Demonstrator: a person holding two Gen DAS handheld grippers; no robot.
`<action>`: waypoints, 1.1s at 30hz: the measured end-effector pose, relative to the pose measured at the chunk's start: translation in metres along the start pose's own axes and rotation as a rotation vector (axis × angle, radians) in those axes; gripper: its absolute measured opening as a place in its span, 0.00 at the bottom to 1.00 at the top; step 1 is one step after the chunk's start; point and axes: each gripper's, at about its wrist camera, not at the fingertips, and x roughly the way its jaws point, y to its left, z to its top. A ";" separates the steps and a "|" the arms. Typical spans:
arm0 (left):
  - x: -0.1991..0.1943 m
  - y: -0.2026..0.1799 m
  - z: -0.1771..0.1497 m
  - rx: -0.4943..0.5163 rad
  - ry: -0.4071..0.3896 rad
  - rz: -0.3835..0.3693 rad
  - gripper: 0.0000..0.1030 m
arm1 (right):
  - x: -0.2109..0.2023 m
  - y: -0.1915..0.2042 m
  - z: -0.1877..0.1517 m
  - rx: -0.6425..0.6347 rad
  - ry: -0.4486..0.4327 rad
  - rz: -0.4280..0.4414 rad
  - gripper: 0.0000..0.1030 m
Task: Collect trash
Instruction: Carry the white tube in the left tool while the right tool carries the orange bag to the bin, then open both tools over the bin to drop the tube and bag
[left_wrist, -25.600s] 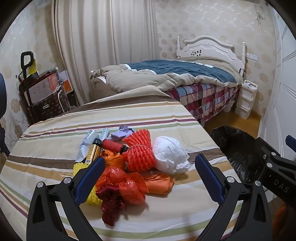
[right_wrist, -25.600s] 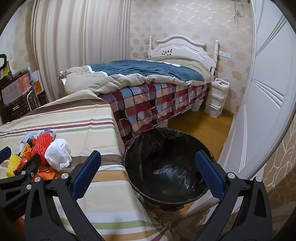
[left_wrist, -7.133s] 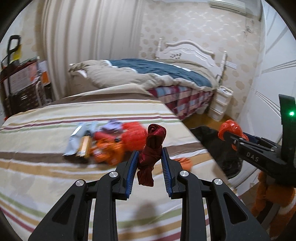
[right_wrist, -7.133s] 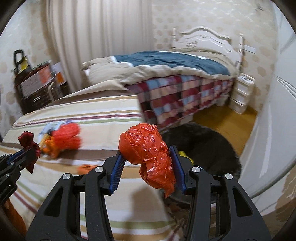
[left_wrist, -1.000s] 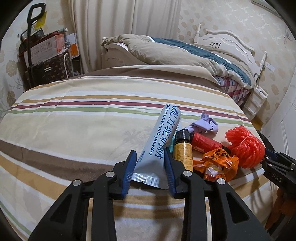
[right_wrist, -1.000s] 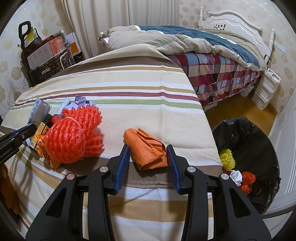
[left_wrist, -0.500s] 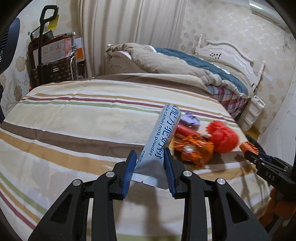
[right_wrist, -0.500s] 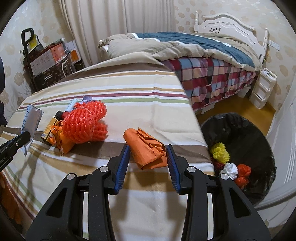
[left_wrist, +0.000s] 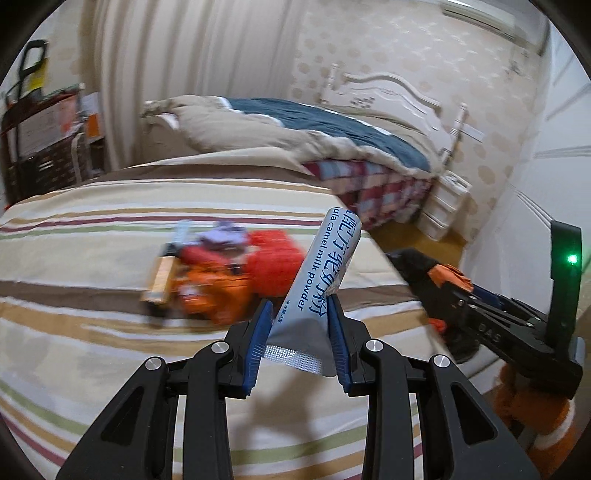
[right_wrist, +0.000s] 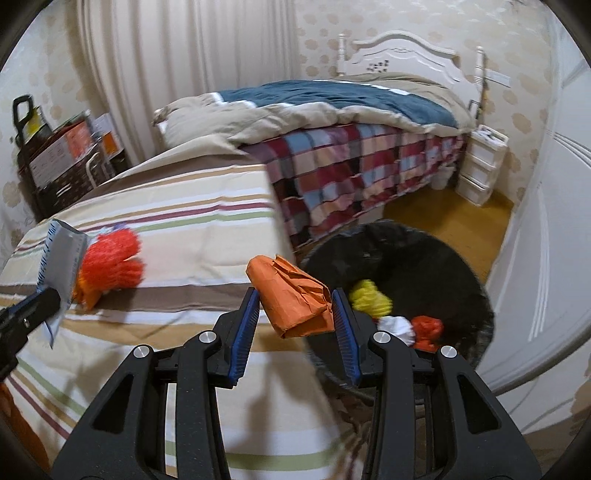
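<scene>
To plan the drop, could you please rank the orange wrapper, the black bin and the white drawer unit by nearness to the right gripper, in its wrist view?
1. Orange wrapper, clamped in the right gripper.
2. Black bin, just beyond, floor.
3. White drawer unit, far right, beside the bed.

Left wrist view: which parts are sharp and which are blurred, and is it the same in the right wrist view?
Left wrist view: the left gripper and its milk powder sachet are sharp, while the trash pile on the striped cloth is smeared. Right wrist view: the right gripper and orange paper are crisp; the red net and bin are softer.
</scene>
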 end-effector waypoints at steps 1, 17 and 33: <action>0.005 -0.009 0.002 0.012 0.001 -0.011 0.32 | 0.000 -0.007 0.001 0.010 -0.005 -0.011 0.38; 0.093 -0.121 0.022 0.153 0.062 -0.100 0.33 | 0.038 -0.101 0.012 0.131 0.011 -0.135 0.38; 0.145 -0.158 0.022 0.217 0.148 -0.067 0.47 | 0.060 -0.141 0.002 0.196 0.039 -0.205 0.60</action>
